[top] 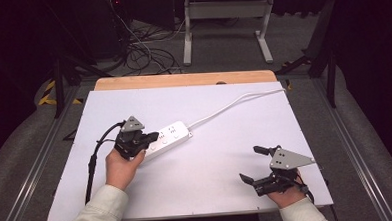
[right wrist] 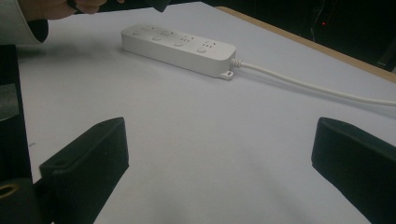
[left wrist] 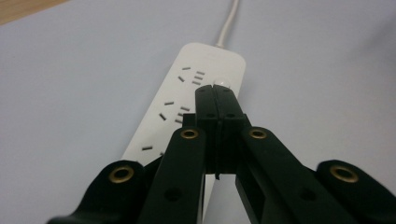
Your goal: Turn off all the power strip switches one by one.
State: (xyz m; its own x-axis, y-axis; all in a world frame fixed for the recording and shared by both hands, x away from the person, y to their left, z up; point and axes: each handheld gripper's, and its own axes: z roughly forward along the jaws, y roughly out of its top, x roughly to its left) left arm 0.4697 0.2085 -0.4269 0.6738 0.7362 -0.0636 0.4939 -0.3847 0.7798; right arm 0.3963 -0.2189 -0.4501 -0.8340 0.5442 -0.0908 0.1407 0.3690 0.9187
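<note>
Since the left tongs (left wrist: 218,88) are pressed tight together with their tip right over the little round button (left wrist: 222,83) on the white power strip (top: 166,138), push straight down and gently — the right tongs (top: 251,164), spread wide, wait well apart.

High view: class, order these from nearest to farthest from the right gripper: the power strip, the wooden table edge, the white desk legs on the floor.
From the right gripper:
1. Power strip, to its left on the white sheet, under the left gripper.
2. Wooden table edge, along the far side.
3. White desk legs, on the floor beyond the table.
</note>
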